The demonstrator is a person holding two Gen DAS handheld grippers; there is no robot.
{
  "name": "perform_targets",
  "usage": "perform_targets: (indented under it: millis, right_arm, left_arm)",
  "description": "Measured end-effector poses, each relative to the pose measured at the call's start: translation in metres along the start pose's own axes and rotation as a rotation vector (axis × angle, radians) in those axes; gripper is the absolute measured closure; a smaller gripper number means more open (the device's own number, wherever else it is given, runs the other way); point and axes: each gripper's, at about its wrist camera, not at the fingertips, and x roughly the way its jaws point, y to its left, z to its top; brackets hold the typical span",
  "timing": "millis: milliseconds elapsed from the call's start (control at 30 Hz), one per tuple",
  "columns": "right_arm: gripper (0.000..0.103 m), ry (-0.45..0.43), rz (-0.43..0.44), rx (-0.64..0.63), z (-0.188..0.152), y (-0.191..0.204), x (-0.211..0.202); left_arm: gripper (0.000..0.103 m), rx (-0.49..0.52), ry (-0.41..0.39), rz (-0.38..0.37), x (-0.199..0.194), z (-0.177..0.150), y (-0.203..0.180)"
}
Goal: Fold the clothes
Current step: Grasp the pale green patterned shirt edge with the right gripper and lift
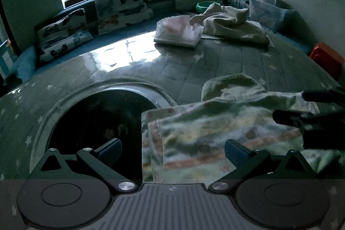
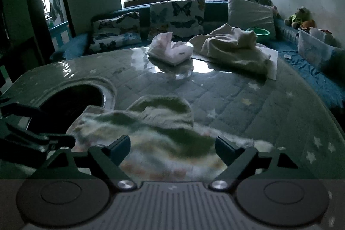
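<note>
Both claws wide open, nothing between the fingers. Left claw (image 1: 172, 149) hangs over the near left edge of the patterned cloth (image 1: 215, 133); its right finger sits over the fabric, its left finger over the dark round hole (image 1: 97, 122) in the table. Contact can't be judged, fabric is blurred. Right claw (image 2: 172, 149) sits over the same cloth (image 2: 155, 139), which fills the gap between its fingers; touching or just above, can't tell.

Cloth lies right under and just ahead of both claws, partly doubled over: straight layered edges on the left claw's side, a rounded flap (image 2: 163, 109) humped up just beyond the right claw. Left corner overhangs the hole.

Step, as a judgement: mid-fold on this piece. Open jaws fit either lining up to pinch the near edge for another fold, or a release after laying one down. Can't settle which.

If another fold is due, it calls for both claws pinching matching near corners, clear of the hole, and carrying them evenly so layers don't skew.

Further out, well ahead: cream garment (image 2: 232, 49) in a loose heap, tissue pack (image 2: 170, 49) to its left. The heap looks unfolded.
</note>
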Motion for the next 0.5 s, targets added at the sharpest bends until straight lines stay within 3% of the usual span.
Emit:
perform_targets:
  millis: [300,500]
  right_arm:
    - [0.026,0.051,-0.008,0.02,0.028,-0.01,0.056]
    - [0.043,0.1,0.008,0.045,0.034,-0.013,0.085]
  left_arm:
    - [0.0,0.008,0.016,-0.007,0.022,0.019,0.014]
    - [0.0,0.03,0.019,0.016,0.028,0.027,0.023]
